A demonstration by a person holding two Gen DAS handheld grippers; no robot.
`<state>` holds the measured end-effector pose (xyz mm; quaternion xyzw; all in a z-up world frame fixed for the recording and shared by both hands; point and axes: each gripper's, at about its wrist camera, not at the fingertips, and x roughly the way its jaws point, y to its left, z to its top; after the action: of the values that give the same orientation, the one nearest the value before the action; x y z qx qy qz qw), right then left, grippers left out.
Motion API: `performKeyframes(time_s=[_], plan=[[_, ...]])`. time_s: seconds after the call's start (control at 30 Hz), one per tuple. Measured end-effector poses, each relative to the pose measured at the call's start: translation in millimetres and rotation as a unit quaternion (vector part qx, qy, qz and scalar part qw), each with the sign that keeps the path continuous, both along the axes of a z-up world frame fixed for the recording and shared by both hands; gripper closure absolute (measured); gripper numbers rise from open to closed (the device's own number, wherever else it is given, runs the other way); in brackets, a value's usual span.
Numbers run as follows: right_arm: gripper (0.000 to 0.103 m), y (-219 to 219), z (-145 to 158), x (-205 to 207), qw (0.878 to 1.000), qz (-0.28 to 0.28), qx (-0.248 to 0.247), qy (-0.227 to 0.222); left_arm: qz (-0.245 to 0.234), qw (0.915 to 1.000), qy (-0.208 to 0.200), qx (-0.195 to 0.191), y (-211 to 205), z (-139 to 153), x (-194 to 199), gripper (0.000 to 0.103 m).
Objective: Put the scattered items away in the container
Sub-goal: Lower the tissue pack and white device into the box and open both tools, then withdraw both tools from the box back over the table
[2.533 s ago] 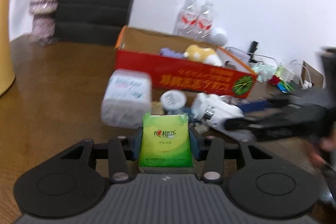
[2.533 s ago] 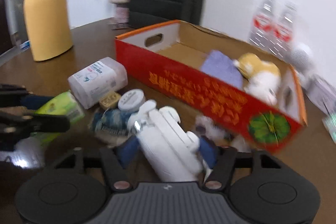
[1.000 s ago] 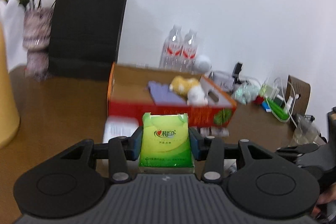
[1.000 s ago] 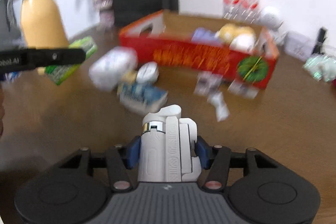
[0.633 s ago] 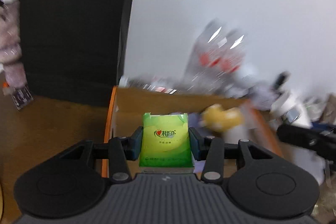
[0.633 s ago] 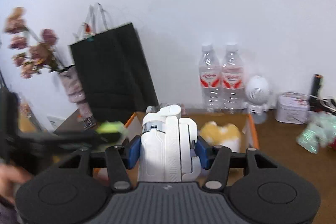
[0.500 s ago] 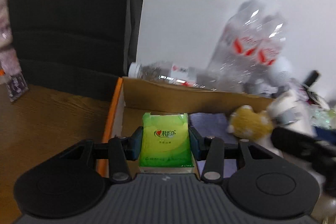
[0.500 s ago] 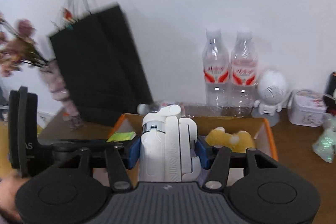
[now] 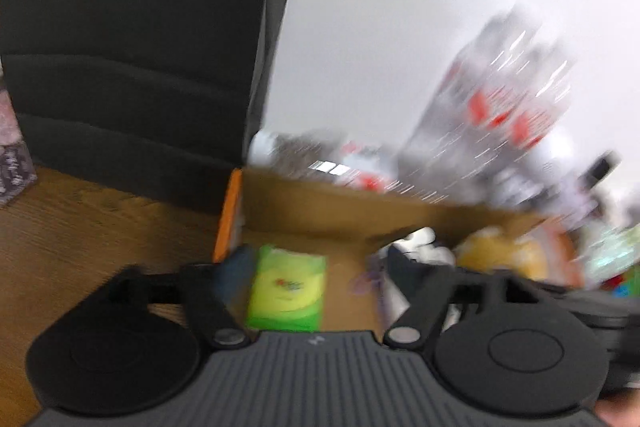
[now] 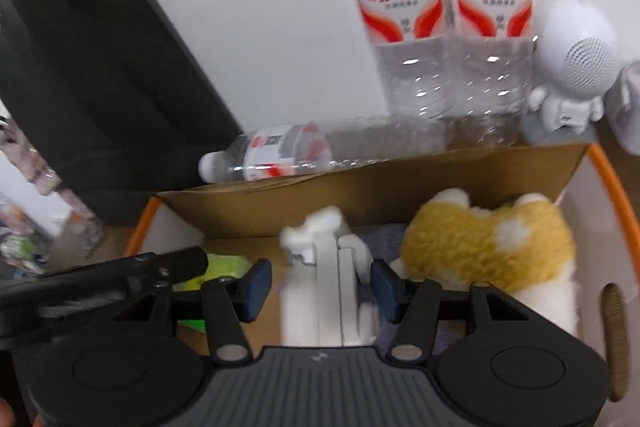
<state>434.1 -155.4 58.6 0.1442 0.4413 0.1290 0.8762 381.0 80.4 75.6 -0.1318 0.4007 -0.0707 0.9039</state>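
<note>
Left wrist view, heavily blurred: left gripper [image 9: 316, 269] with jaws spread wide, holding nothing; green tissue pack [image 9: 286, 293] lying on the floor of the cardboard box [image 9: 320, 205], just inside its orange-edged left wall, close to the left finger, contact not discernible. Bare brown floor between the pack and the white gadget [image 9: 420, 247] to its right; yellow plush toy [image 9: 500, 253] at the right end of the box. Black paper bag [image 9: 132, 39] standing beyond the left wall on the wooden table [image 9: 80, 235]; smeared water bottles [image 9: 500, 107] behind the far wall. Right wrist view, sharper: right gripper [image 10: 320, 285] parted, blue pads [image 10: 256, 285] standing clear of the white gadget [image 10: 328, 283] on both sides, nothing gripped; gadget sits in the box [image 10: 360, 195] between the tissue pack [image 10: 220, 267] at left and the plush toy [image 10: 492, 247] at right. Left gripper [image 10: 120, 277] reaches in from the left above the pack. One bottle [image 10: 300, 151] lies along the far rim; two bottles [image 10: 444, 15] stand upright behind it, a white robot figure [image 10: 572, 67] beside them. Open floor strip remains between gadget and pack.
</note>
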Motion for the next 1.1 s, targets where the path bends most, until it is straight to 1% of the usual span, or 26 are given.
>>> performKeyframes(time_s=[0.03, 0.07, 0.1, 0.13, 0.17, 0.2, 0.23, 0.33, 0.37, 0.43, 0.5, 0.57, 0.63, 0.67, 0.73, 0.8, 0.83, 0.9, 0.93, 0.97, 1.0, 1.03, 1.07, 1.1], plan=[[0.049, -0.4, 4.7, -4.3, 1.0, 0.004, 0.0, -0.012, -0.006, 1.0, -0.006, -0.004, 1.8, 5.8, -6.1, 0.016], [0.049, -1.4, 11.8, -10.7, 1.0, 0.01, -0.002, -0.029, -0.01, 0.9999, -0.01, 0.003, 1.8, 11.6, -12.2, 0.016], [0.047, -3.4, 19.8, -18.5, 0.999, 0.016, -0.005, -0.045, -0.013, 0.9997, -0.012, 0.016, 0.2, 16.8, -17.7, 0.016], [0.045, -5.7, 28.1, -26.6, 0.998, 0.018, -0.011, -0.056, -0.016, 0.9992, -0.013, 0.036, -2.4, 21.1, -23.8, 0.012], [0.039, -8.2, 36.2, -34.2, 0.998, 0.019, -0.022, -0.06, -0.016, 0.9984, -0.011, 0.054, -5.0, 23.8, -29.5, 0.007], [0.032, -10.4, 42.4, -41.0, 0.998, 0.018, -0.036, -0.057, -0.014, 0.9974, -0.006, 0.07, -7.6, 24.7, -35.0, 0.003], [0.03, -12.8, 46.8, -48.1, 0.997, 0.016, -0.052, -0.048, -0.015, 0.9962, 0.004, 0.086, -10.7, 23.4, -41.6, 0.0], [0.02, -20.4, 50.4, -71.0, 0.994, 0.017, -0.111, -0.008, -0.027, 0.9912, 0.058, 0.116, -18.5, 9.5, -57.6, 0.0], [0.019, -23.4, 48.1, -77.3, 0.992, 0.022, -0.124, 0.007, -0.029, 0.9895, 0.074, 0.121, -21.3, 5.6, -63.2, 0.0], [0.019, -29.1, 43.2, -89.3, 0.99, 0.025, -0.129, 0.046, -0.034, 0.9874, 0.091, 0.125, -25.5, 3.3, -74.9, 0.0], [0.019, -33.4, 43.0, -101.7, 0.99, 0.02, -0.12, 0.077, -0.034, 0.9871, 0.097, 0.123, -27.3, 9.9, -89.5, 0.0], [0.019, -34.8, 48.3, -118.4, 0.99, 0.017, -0.107, 0.091, -0.034, 0.9873, 0.101, 0.117, -28.0, 21.4, -104.2, 0.0], [0.019, -30.7, 56.7, -134.9, 0.989, 0.031, -0.101, 0.102, -0.031, 0.9877, 0.101, 0.115, -28.0, 32.5, -118.1, 0.0], [0.019, -28.3, 62.3, -143.3, 0.989, 0.031, -0.102, 0.101, -0.025, 0.9881, 0.098, 0.116, -28.2, 38.6, -127.7, 0.0], [0.018, -26.6, 80.2, -166.0, 0.991, 0.022, -0.106, 0.085, -0.018, 0.9893, 0.086, 0.116, -29.1, 49.3, -150.9, 0.0], [0.016, -26.9, 97.3, -188.1, 0.992, 0.017, -0.104, 0.065, -0.015, 0.9898, 0.066, 0.125, -33.9, 57.6, -179.1, 0.0], [0.016, -26.9, 104.4, -201.4, 0.993, 0.016, -0.103, 0.054, -0.012, 0.9898, 0.045, 0.135, -37.7, 61.4, -196.5, 0.0], [0.015, -26.5, 112.7, -228.2, 0.994, 0.014, -0.107, 0.025, 0.001, 0.989, -0.018, 0.147, -43.5, 67.3, -237.5, 0.0], [0.015, -26.1, 116.2, -247.4, 0.993, 0.007, -0.114, -0.003, 0.01, 0.9871, -0.059, 0.149, -46.3, 67.8, -261.4, 0.0], [0.015, -26.2, 117.7, -267.8, 0.992, -0.002, -0.122, -0.039, 0.02, 0.9828, -0.103, 0.151, -48.5, 65.6, -287.5, 0.0], [0.015, -27.0, 116.9, -289.3, 0.988, -0.01, -0.131, -0.079, 0.034, 0.9762, -0.148, 0.154, -50.6, 60.6, -314.3, 0.0], [0.014, -28.9, 113.0, -317.9, 0.981, -0.021, -0.138, -0.132, 0.048, 0.9685, -0.19, 0.154, -51.0, 52.5, -340.9, 0.0], [0.007, -28.8, 105.3, -346.6, 0.972, -0.03, -0.142, -0.187, 0.057, 0.9617, -0.225, 0.146, -49.9, 41.6, -367.2, 0.0], [0.0, -26.7, 95.3, -372.0, 0.961, -0.034, -0.145, -0.232, 0.055, 0.9574, -0.251, 0.131, -48.1, 28.6, -391.1, 0.0]])
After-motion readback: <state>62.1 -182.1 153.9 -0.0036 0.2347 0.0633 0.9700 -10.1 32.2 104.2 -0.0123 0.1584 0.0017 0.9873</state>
